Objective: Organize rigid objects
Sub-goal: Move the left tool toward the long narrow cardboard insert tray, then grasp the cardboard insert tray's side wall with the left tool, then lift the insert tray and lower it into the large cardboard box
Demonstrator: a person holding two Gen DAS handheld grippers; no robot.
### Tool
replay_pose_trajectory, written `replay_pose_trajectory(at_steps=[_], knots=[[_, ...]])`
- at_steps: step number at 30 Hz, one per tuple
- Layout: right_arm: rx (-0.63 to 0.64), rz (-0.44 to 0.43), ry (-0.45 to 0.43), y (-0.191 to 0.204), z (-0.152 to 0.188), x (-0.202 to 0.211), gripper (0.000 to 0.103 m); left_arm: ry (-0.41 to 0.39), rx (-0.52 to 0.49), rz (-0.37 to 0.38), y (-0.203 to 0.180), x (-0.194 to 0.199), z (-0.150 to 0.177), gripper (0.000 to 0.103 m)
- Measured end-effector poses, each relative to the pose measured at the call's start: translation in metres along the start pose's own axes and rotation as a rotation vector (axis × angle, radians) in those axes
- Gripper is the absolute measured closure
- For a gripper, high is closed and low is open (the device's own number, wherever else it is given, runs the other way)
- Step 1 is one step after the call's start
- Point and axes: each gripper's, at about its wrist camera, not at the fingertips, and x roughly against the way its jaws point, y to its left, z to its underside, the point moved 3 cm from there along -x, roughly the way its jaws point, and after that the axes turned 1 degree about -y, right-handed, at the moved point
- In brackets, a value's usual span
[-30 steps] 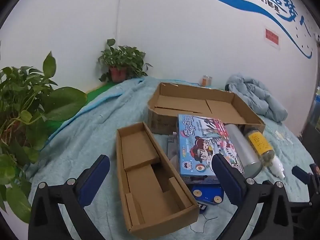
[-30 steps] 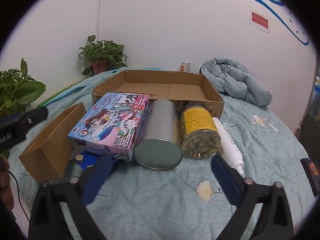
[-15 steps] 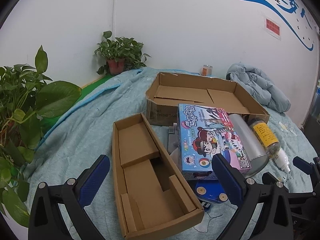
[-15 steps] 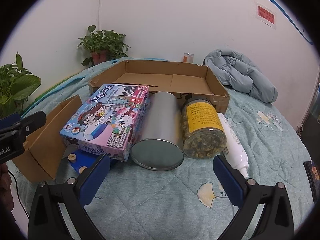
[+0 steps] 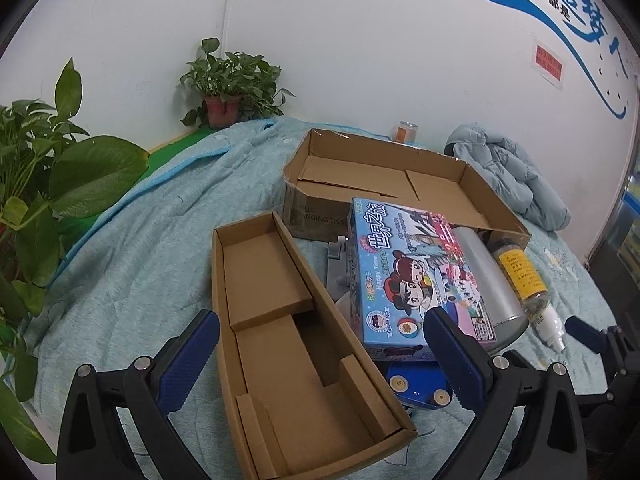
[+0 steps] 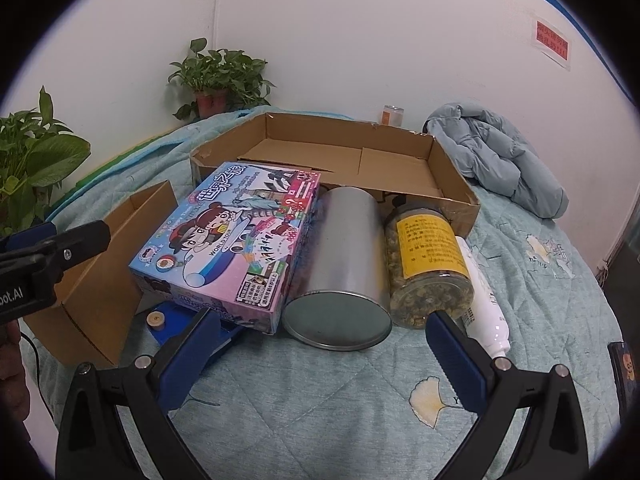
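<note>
A colourful game box [image 6: 236, 240] lies on a blue flat object [image 6: 180, 320], beside a silver tin [image 6: 344, 264], a jar with a yellow label [image 6: 428, 256] and a white bottle [image 6: 484, 300], all lying in front of a wide open cardboard box [image 6: 400, 140]. My right gripper [image 6: 320, 352] is open, just before the tin. My left gripper [image 5: 320, 356] is open over a narrow open cardboard box [image 5: 288, 344]; the game box [image 5: 404, 276] sits to its right. The left gripper also shows at the right wrist view's left edge [image 6: 52, 252].
Everything rests on a teal quilt [image 6: 320, 408]. A light blue jacket [image 6: 500, 160] lies at the back right. Potted plants stand at the back corner [image 5: 228, 84] and at the left [image 5: 36, 184]. A small orange can [image 6: 392, 114] stands by the wall.
Both grippers have moved forward, closer to the objects, and stay open. The objects have not moved.
</note>
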Motion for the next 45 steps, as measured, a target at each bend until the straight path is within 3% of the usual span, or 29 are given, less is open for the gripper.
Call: replay_pose_trajectory(at_steps=[5,10,15,17,21,23,26,30,36,41,45], knots=[[0.019,-0.040,-0.012,0.010,-0.006,0.004,0.001,0.023,0.007,0.009,0.011,-0.004,-0.001,0.000],[0.028,-0.212,-0.054,0.030,-0.021,0.017,0.001,0.087,0.105,0.054,0.040,-0.007,0.001,0.000],[0.125,-0.311,-0.042,0.068,-0.030,0.015,0.002,0.137,0.182,0.091,0.065,-0.013,0.016,0.002],[0.156,-0.331,-0.010,0.083,-0.028,0.009,0.014,0.159,0.204,0.124,0.072,-0.017,0.024,0.003],[0.183,-0.364,0.052,0.103,-0.023,0.000,0.032,0.251,0.254,0.214,0.082,-0.033,0.038,0.032],[0.189,-0.386,0.075,0.110,-0.023,-0.001,0.042,0.282,0.251,0.235,0.083,-0.041,0.044,0.041],[0.181,-0.421,0.126,0.118,-0.020,-0.006,0.065,0.297,0.255,0.245,0.085,-0.046,0.049,0.056],[0.183,-0.441,0.216,0.131,-0.007,-0.014,0.071,0.291,0.240,0.248,0.088,-0.043,0.051,0.066],[0.147,-0.399,0.256,0.144,0.001,-0.023,0.080,0.291,0.211,0.239,0.086,-0.038,0.050,0.069],[0.140,-0.374,0.249,0.148,0.001,-0.021,0.082,0.281,0.178,0.218,0.083,-0.031,0.044,0.071],[0.125,-0.365,0.188,0.147,-0.011,-0.011,0.082,0.219,0.131,0.210,0.078,-0.017,0.025,0.071]])
